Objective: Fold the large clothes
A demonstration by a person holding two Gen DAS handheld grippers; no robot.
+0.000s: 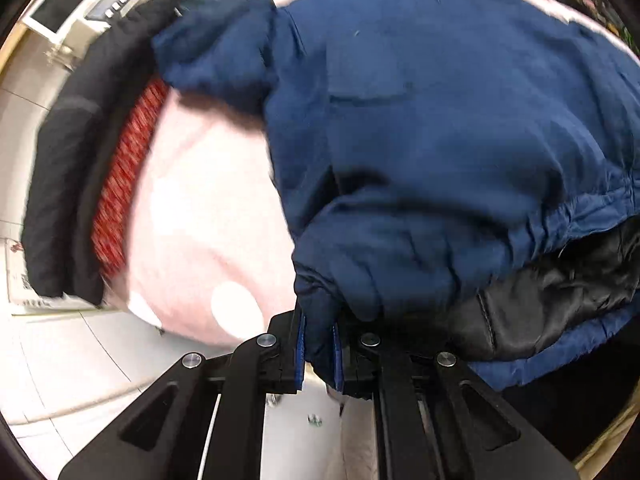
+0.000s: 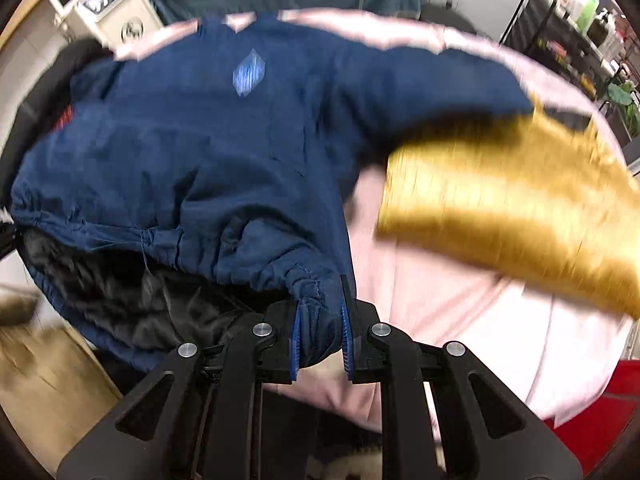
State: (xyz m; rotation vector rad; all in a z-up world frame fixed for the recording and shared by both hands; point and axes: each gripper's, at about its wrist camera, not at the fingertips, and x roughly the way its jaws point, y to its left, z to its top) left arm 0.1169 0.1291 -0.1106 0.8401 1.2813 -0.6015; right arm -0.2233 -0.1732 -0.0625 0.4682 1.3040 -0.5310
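The jacket sprawls over the pink bed, filling mid-frame; padded, soft and slick, it likely sags. Left gripper and right gripper each clench its gathered hem, the firmest hold.

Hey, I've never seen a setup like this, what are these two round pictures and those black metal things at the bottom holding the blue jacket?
Those black parts are hand-held grippers; a person carries one in each hand. Each round picture comes from a wide-angle camera mounted on one gripper, looking along its fingers.

In the left view, the left gripper is shut on the hem of a navy jacket. In the right view, the right gripper is shut on another part of the same hem, where the black lining shows.

The jacket lies on a pink sheet. Beside it are a mustard-yellow garment, a black garment and a red patterned one. The pictures are blurred.
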